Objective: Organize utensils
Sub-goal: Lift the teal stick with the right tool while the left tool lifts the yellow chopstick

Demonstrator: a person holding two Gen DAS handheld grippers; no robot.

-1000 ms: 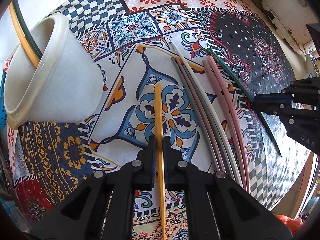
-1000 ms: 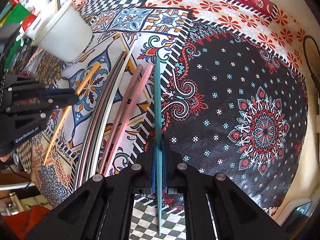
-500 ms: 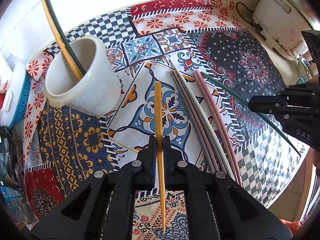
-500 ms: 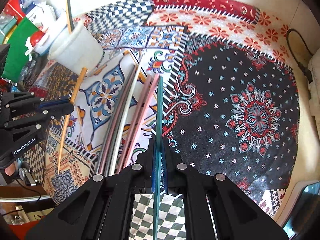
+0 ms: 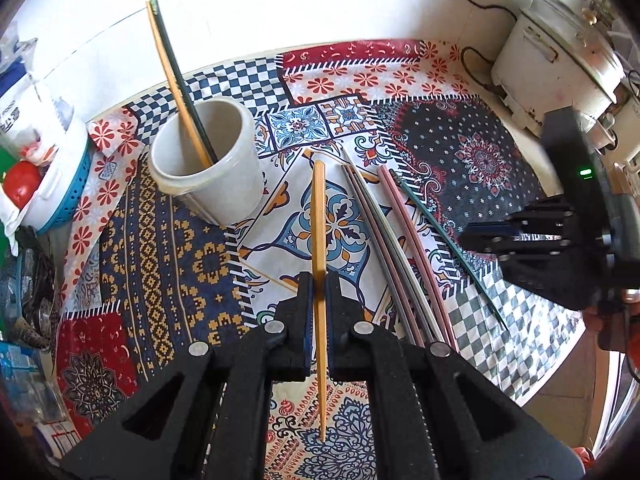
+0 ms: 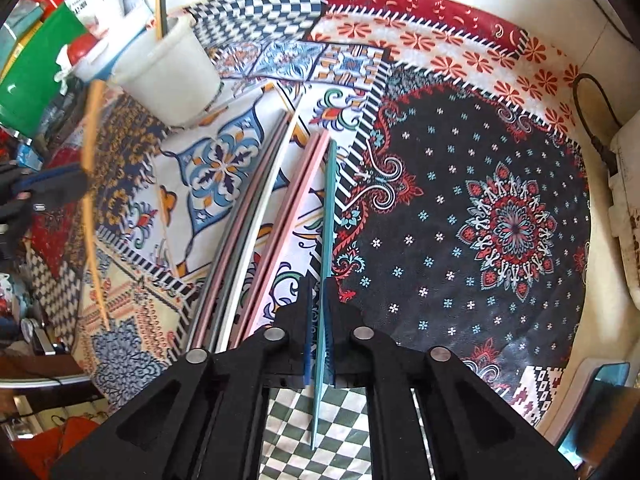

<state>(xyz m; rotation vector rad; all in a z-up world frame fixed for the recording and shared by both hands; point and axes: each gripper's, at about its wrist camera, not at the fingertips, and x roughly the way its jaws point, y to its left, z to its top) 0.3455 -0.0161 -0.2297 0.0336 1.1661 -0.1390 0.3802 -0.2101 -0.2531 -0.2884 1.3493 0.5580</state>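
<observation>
My left gripper [image 5: 319,280] is shut on an orange chopstick [image 5: 319,216], held above the patterned cloth, to the right of and nearer than a white cup [image 5: 208,164]. The cup holds an orange and a dark green chopstick [image 5: 176,76]. My right gripper [image 6: 319,284] is shut on a teal chopstick [image 6: 327,216], also lifted; it shows in the left wrist view [image 5: 448,244]. Several pink, grey and white chopsticks [image 5: 384,240] lie side by side on the cloth between the two grippers; they also show in the right wrist view [image 6: 264,216].
A patchwork cloth [image 5: 472,152] covers the table. A white rice cooker [image 5: 556,60] with a black cord stands back right. A blue-rimmed basket [image 5: 60,184] and packets crowd the left edge. The table's front edge [image 5: 560,368] is at lower right.
Both grippers have risen and pulled back with their chopsticks, so the cloth looks smaller. The cup now shows farther away and more upright in the left view.
</observation>
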